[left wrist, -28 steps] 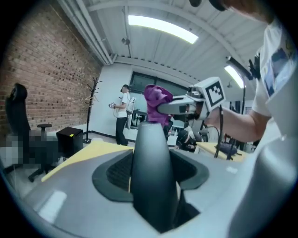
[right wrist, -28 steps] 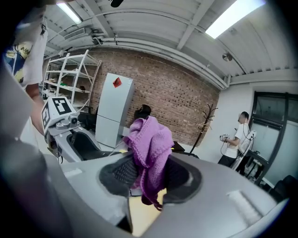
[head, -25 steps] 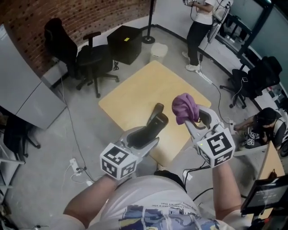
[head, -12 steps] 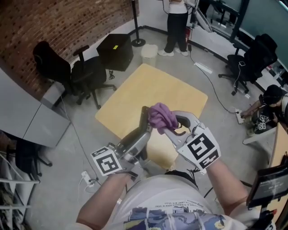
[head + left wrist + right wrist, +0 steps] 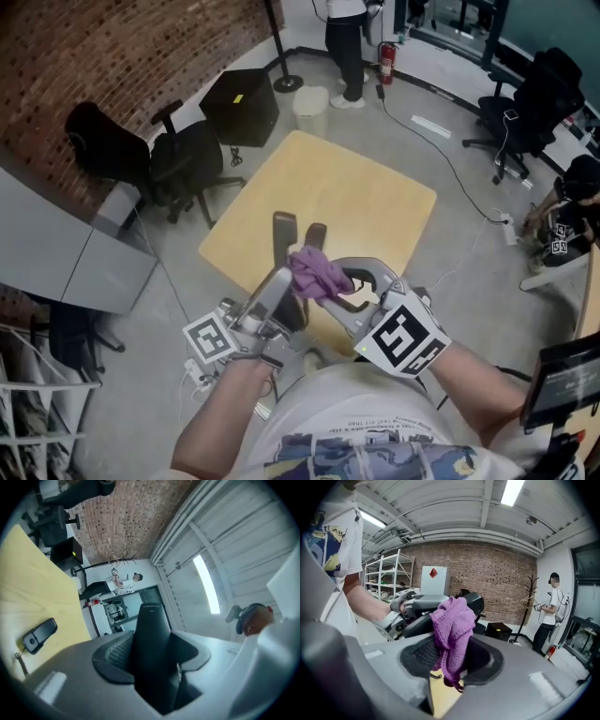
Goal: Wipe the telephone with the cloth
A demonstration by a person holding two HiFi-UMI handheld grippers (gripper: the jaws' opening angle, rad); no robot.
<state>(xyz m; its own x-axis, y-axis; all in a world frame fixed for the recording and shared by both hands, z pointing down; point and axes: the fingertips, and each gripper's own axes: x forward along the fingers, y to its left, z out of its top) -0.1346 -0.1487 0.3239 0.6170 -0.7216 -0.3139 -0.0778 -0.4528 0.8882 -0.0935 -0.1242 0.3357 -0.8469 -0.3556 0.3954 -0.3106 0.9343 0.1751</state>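
- Telephone handset (image 5: 151, 648): clamped by the left gripper (image 5: 286, 286) fingers above the surface's (image 5: 375, 197) near edge; I have rolled it more upright.
- Cloth (image 5: 317, 274): pinched in the right gripper (image 5: 330, 286) fingers. It was apart a second ago and now meets the handset, so wiping is probably starting.

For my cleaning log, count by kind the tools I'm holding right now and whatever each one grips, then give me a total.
2 claws: left claw, right claw
1 telephone handset, black, clamped in the left claw
1 purple cloth, clamped in the right claw
Total: 4
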